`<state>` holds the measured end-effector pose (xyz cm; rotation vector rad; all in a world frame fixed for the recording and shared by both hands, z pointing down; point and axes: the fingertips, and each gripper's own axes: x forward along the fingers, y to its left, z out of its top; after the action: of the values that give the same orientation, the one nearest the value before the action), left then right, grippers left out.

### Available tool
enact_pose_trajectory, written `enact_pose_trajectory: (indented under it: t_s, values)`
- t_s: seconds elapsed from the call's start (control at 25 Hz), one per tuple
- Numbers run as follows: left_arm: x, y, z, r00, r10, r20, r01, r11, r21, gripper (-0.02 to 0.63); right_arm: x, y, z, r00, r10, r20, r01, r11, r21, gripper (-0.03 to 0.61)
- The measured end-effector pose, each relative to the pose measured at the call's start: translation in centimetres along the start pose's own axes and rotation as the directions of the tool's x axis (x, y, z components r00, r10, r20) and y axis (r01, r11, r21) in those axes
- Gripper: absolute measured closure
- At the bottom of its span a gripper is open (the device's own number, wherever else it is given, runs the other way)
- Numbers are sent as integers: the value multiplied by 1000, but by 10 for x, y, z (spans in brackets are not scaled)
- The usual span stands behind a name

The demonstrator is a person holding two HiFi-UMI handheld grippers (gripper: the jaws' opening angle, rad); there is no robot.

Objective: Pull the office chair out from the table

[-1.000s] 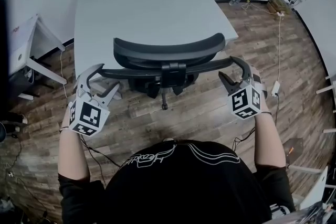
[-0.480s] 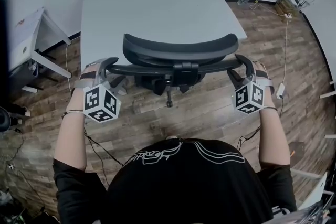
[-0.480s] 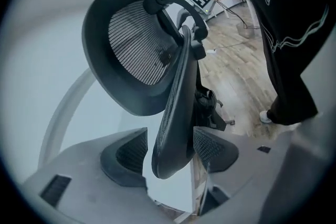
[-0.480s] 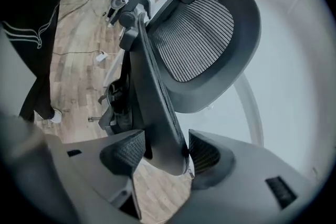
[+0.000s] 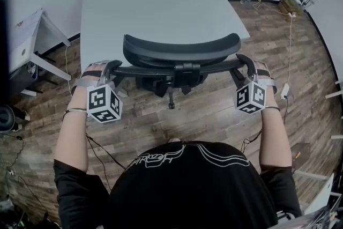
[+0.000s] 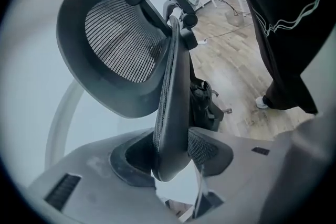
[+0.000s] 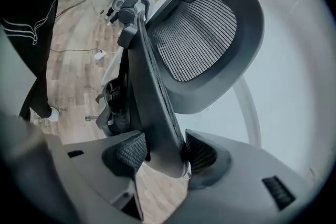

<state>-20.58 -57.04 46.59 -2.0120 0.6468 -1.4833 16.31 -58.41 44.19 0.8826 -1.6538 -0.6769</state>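
Note:
A black mesh office chair (image 5: 182, 51) stands tucked against the grey table (image 5: 150, 2), its back toward me. My left gripper (image 5: 112, 71) is at the left end of the backrest frame. In the left gripper view the backrest edge (image 6: 173, 113) runs between the closing jaws of the left gripper (image 6: 170, 157), and the pads (image 6: 210, 149) touch it. My right gripper (image 5: 241, 69) is at the right end of the frame. In the right gripper view its jaws (image 7: 160, 152) are closing around the backrest edge (image 7: 157, 107), with a thin gap still showing beside one pad.
The chair's base and casters (image 5: 171, 99) sit on the wood floor just ahead of me. A white desk (image 5: 27, 45) stands at the left. Cables (image 5: 96, 147) trail across the floor, and a power strip (image 5: 292, 2) lies at the far right.
Both grippers have moved in onto the ends of the backrest frame. The left one dropped and rolled upright. Both pairs of jaws have narrowed around the frame.

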Motion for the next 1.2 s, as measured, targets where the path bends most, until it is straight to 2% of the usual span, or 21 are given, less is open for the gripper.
enact_pose_trajectory:
  t_s: [0.48, 0.88, 1.2]
  values:
    - [2, 1, -3, 997, 45, -67, -50, 997, -65, 436, 2, 1, -1, 996, 46, -80, -47, 999, -16, 342]
    - [1, 2, -3, 994, 49, -98, -62, 988, -139, 428, 0, 1, -1, 994, 62, -91, -62, 998, 2, 341]
    - [-2, 0, -3, 992, 19, -123, -42, 982, -187, 420, -5, 0, 1, 994, 71, -86, -70, 997, 16, 341]
